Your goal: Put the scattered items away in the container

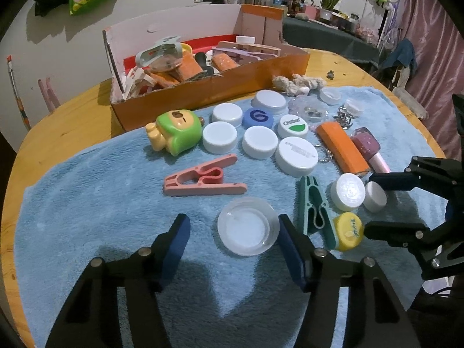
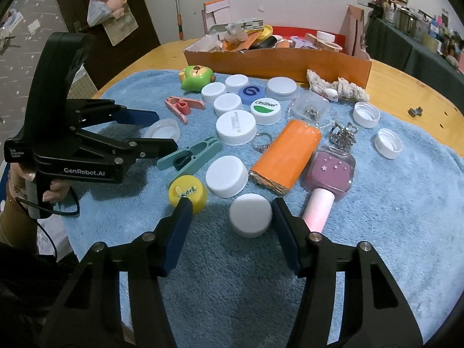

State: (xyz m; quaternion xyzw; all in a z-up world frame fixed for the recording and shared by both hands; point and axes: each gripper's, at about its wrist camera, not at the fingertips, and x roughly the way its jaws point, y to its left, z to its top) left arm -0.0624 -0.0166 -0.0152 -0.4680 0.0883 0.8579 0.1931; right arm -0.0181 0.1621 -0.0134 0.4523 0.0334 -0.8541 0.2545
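The left hand-held gripper [image 1: 232, 233] stands spread around a clear lid [image 1: 248, 226], right finger touching it. The right hand-held gripper [image 2: 232, 217] stands spread around a white cap [image 2: 250, 215].

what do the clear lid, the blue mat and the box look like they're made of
Clear lid: translucent, glossy plastic, likely; the blue shows faintly through its rim.
Blue mat: soft fleece or towel cloth, with a fuzzy, matte pile.
Box: cardboard, matte orange outside, with raw torn edges and folded flaps.
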